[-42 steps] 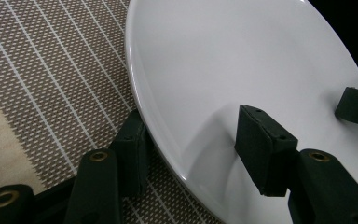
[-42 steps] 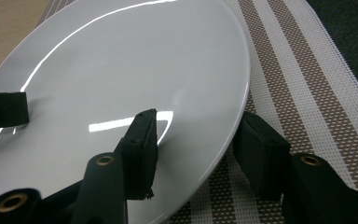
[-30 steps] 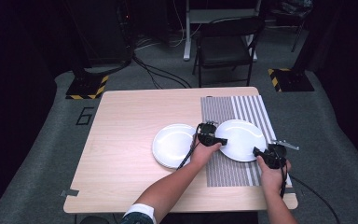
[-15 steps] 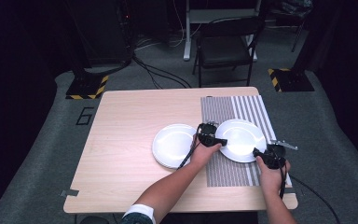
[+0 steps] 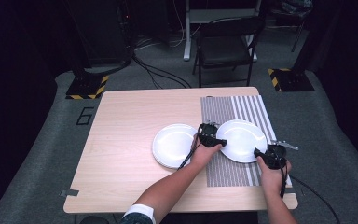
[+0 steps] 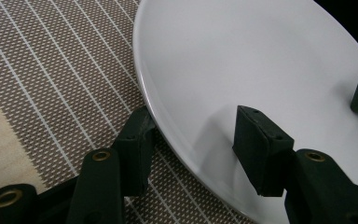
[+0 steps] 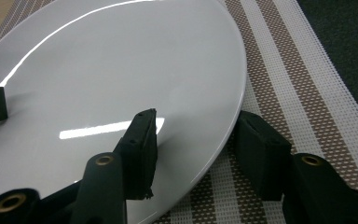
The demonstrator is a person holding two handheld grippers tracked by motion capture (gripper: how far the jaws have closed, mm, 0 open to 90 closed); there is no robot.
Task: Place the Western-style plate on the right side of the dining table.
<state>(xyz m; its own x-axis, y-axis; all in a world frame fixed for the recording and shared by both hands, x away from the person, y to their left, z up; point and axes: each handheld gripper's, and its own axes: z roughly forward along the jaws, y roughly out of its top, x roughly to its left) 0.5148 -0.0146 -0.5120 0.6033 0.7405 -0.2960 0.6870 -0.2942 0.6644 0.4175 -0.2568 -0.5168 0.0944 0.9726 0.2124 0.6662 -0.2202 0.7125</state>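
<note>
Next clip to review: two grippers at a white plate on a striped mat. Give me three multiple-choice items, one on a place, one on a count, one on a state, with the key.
1. Where does the plate between the left gripper and right gripper lie?
A. on the striped placemat
B. on the bare wood
C. on the chair

2. How many white plates are on the table?
A. one
B. two
C. three

3. How do the left gripper's jaws stand at the plate's rim?
A. both above the plate
B. shut and clear of the plate
C. one on each side of the rim

Key: 1 A, stripes show under it; 2 B, a second plate lies on the wood; 3 C, the left gripper view shows the rim between them, jaws just closing.
</note>
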